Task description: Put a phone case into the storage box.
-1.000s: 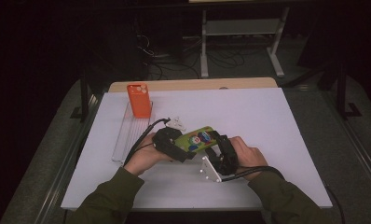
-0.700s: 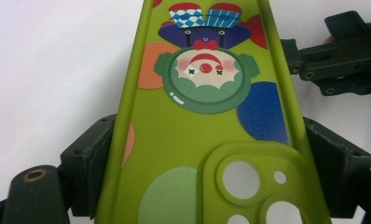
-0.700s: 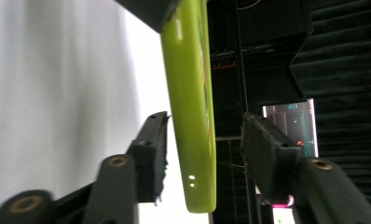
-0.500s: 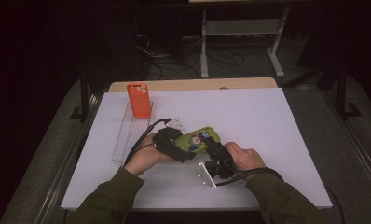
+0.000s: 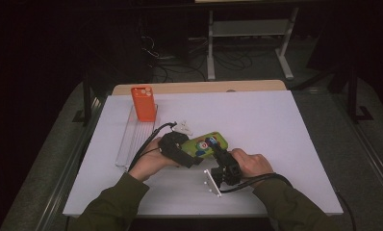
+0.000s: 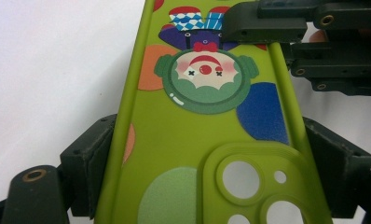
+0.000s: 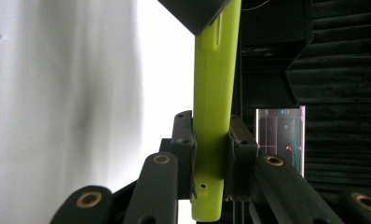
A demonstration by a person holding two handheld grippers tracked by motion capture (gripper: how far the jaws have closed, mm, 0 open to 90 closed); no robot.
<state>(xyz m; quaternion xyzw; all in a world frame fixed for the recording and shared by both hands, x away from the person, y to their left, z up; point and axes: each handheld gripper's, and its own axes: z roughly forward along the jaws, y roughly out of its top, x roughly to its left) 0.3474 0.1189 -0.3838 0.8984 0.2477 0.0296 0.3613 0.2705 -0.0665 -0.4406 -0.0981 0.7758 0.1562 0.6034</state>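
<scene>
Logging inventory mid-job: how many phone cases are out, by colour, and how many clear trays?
Green phone case: 1, clamped by both the left gripper and the right gripper
Orange phone case: 1
Clear tray: 1
Total: 3

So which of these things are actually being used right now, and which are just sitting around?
In use:
- green phone case
- left gripper, clamped across its width
- right gripper, pinching its edge

Lying about:
- orange phone case
- clear tray
- small white object
</scene>
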